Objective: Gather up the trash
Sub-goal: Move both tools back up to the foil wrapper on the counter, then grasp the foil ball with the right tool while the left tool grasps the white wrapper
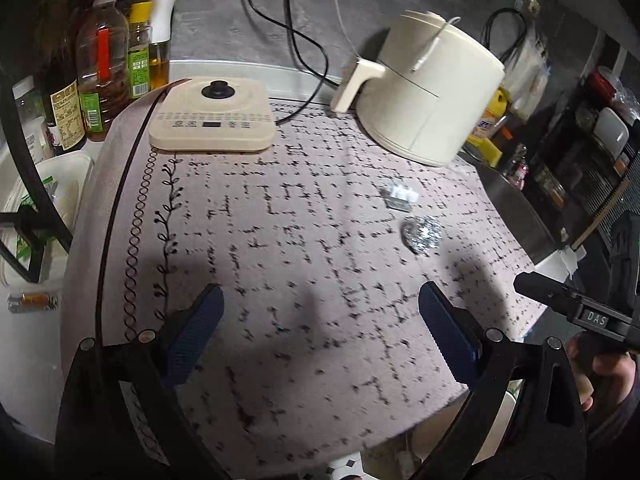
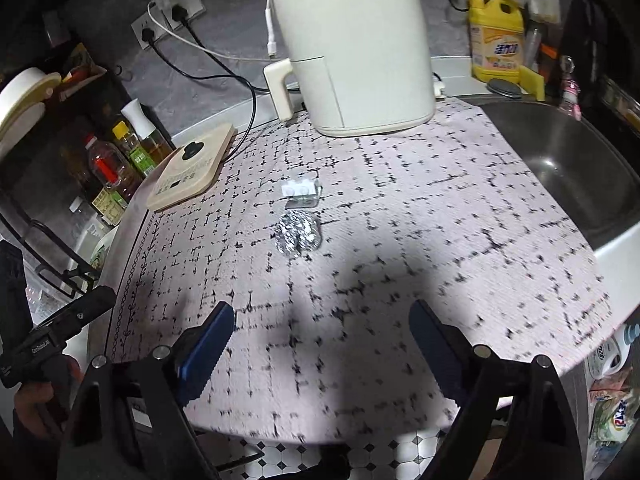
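Observation:
A crumpled silver foil ball (image 1: 422,233) lies on the patterned tablecloth (image 1: 280,248), right of centre; it also shows in the right wrist view (image 2: 299,234). Just beyond it lies a small white and clear blister pack (image 1: 400,195), also in the right wrist view (image 2: 302,193). My left gripper (image 1: 320,304) is open and empty, low over the near part of the table, the trash ahead and to its right. My right gripper (image 2: 320,320) is open and empty, with the foil ball ahead of it. The right gripper's body (image 1: 576,308) shows at the left view's right edge.
A cream air fryer (image 2: 352,48) stands at the back, a flat cream appliance base (image 1: 214,118) at the back left. Oil and sauce bottles (image 1: 104,68) stand at the left. A dark sink (image 2: 568,164) lies right of the table, a yellow detergent bottle (image 2: 496,36) behind it.

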`<state>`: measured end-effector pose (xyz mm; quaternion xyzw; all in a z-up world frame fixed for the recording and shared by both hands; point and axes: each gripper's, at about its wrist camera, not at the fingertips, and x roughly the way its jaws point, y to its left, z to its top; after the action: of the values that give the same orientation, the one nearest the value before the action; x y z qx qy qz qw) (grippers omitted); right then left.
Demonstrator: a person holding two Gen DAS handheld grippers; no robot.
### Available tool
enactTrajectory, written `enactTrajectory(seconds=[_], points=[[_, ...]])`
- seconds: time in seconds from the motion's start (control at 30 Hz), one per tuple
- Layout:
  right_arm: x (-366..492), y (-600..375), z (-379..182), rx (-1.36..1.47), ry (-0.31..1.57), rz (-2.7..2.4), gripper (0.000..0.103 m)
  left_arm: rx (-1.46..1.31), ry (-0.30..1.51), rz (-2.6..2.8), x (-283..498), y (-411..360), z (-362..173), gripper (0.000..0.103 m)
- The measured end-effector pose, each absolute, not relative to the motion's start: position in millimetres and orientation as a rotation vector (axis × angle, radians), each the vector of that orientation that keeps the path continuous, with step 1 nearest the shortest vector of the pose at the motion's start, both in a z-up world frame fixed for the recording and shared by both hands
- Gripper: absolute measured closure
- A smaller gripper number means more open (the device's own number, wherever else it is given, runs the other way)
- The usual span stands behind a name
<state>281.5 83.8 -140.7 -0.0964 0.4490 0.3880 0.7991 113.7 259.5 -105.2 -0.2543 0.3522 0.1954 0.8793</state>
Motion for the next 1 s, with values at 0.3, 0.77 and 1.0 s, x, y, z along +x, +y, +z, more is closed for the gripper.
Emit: enactTrajectory(seconds=[0.3, 0.77, 1.0], points=[[305, 143, -168, -0.203, 1.013, 0.79, 0.027, -0.515, 0.768, 0.357, 138, 304, -116, 0.006], [340, 172, -195, -0.197, 1.065, 0.768, 0.064, -0.488, 0.803, 0.231, 200, 323, -130, 0.006], [348, 123, -174, -0.15, 1.05, 0.669, 0.064, -0.424, 0.813, 0.071, 253, 301, -129, 0.011]])
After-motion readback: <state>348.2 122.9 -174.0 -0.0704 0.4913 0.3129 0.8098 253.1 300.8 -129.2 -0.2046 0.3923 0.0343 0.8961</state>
